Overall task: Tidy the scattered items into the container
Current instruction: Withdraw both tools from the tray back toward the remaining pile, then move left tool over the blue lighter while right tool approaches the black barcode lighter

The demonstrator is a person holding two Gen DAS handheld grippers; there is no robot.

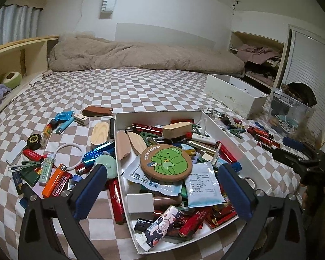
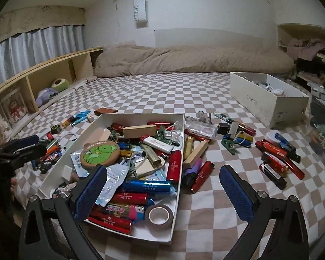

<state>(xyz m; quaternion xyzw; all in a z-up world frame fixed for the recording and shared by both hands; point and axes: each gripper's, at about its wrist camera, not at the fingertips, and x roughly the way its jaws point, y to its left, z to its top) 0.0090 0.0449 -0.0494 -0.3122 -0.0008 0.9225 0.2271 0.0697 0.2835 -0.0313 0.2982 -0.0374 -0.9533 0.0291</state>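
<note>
A shallow white box [image 1: 244, 145] [image 2: 179, 186] sits on the checkered bed, heaped with lighters, packets and a round green-bear coaster [image 1: 166, 162] [image 2: 100, 152]. Loose items lie left of it, among them an orange lighter [image 1: 54, 179] and a wooden oval [image 1: 100, 133]. More lie to its right: red lighters [image 2: 275, 162], a purple marker [image 2: 191, 171], a green clip [image 2: 228, 144]. My left gripper [image 1: 162, 188] is open and empty above the box's near half. My right gripper [image 2: 163, 188] is open and empty over the box's near right corner. Each gripper shows at the edge of the other's view.
A white shoebox [image 2: 268, 99] [image 1: 234, 95] stands at the back right beside a clear plastic bin [image 1: 292, 112]. A beige duvet [image 2: 195, 60] lies along the far wall. A wooden shelf [image 2: 43, 75] with plush toys runs along the left.
</note>
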